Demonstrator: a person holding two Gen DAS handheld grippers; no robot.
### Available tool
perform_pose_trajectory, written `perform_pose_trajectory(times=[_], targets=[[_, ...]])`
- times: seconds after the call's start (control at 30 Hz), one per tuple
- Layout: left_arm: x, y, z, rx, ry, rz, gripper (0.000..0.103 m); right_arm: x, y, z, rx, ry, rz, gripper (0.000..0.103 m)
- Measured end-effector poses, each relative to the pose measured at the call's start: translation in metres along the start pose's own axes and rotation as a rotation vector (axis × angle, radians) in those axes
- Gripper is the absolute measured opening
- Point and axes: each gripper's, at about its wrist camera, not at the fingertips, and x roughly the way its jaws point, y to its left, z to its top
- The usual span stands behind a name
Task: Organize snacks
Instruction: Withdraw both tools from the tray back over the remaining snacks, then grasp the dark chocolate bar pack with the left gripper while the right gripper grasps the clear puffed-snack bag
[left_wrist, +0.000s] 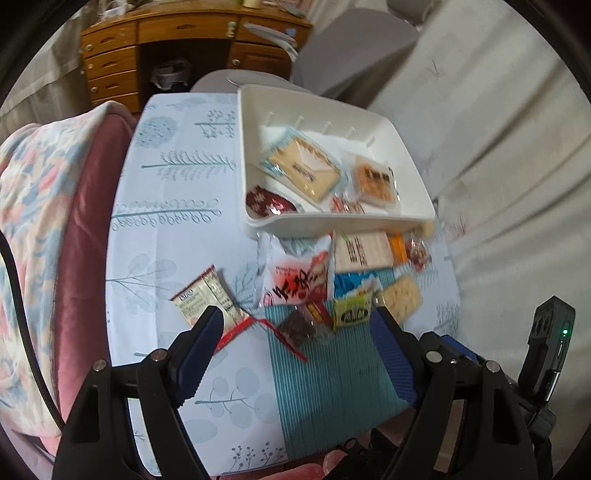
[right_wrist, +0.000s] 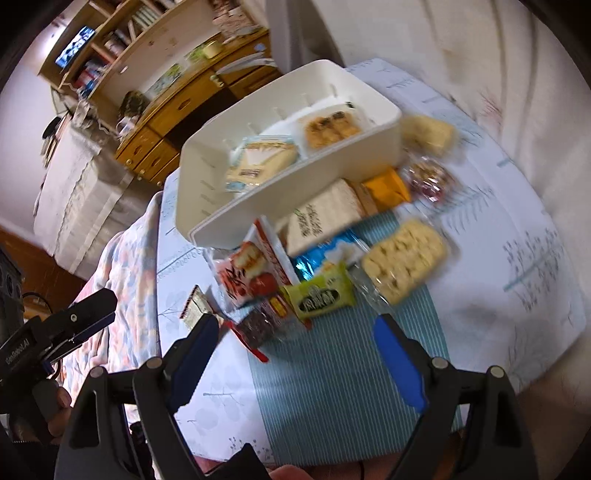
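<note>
With both the left tongs (left_wrist: 295, 321) and right tongs (right_wrist: 295, 328) spread wide and empty, the overlapping snacks (left_wrist: 314, 291) just ahead risk a two-packet pinch short of the white bin (left_wrist: 332, 223).

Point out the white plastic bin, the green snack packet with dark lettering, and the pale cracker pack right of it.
White plastic bin (left_wrist: 332, 223): left wrist view, near wall.
Green snack packet with dark lettering (right_wrist: 319, 295): right wrist view, label middle.
Pale cracker pack in clear wrap (right_wrist: 404, 258): right wrist view, centre of crackers.
</note>
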Motion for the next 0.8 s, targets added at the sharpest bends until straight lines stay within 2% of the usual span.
perform_pose_trajectory(times=[0.23, 0.5, 0.7, 0.8], targets=[[0.027, -0.004, -0.012, 0.037, 0.098, 0.025, 0.080, -0.007, -0.016, -0.016, -0.002, -0.035, -0.063, 0.087], [0.065, -0.016, -0.023, 0.119, 0.192, 0.089, 0.080, -0.008, -0.039, -0.017, -0.009, -0.050, -0.113, 0.087], [0.092, -0.024, -0.026, 0.168, 0.239, 0.144, 0.080, 0.000, -0.051, -0.008, -0.010, -0.034, -0.109, 0.087], [0.102, -0.030, -0.022, 0.188, 0.241, 0.183, 0.080, 0.008, -0.057, -0.002, 0.010, -0.001, -0.075, 0.087]])
